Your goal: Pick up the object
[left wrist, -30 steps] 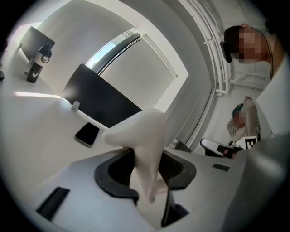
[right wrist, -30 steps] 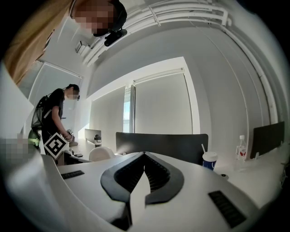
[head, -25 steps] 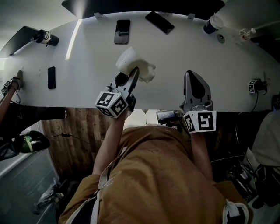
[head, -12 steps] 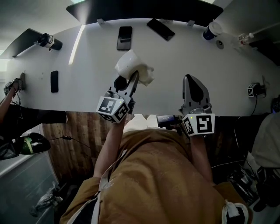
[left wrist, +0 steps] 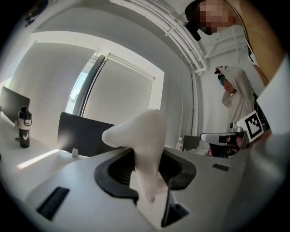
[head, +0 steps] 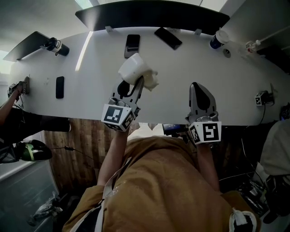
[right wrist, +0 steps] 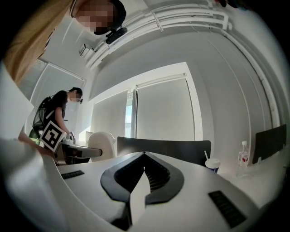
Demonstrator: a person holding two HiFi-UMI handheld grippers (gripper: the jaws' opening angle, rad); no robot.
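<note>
Your left gripper (head: pixel 138 82) is clamped on the white object (head: pixel 136 70), up off the table (head: pixel 90 90). Your right gripper (head: pixel 200 93) is closed and empty. The pick looks basically done, so just hold that squeeze steady.

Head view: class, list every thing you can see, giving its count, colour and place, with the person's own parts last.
table: one, white, across the view
object: one, white, in the left gripper
phones: three, black, two at the far edge, one at the left
cup: one, blue with a white lid, far right
black bottle: one, black, far left end
clear bottle: one, clear, right of the cup
monitors: two, dark, behind the far and left edges
shirt: one, tan, bottom centre
left gripper: one, grey, shut on the object
right gripper: one, grey, shut, empty, near edge
</note>
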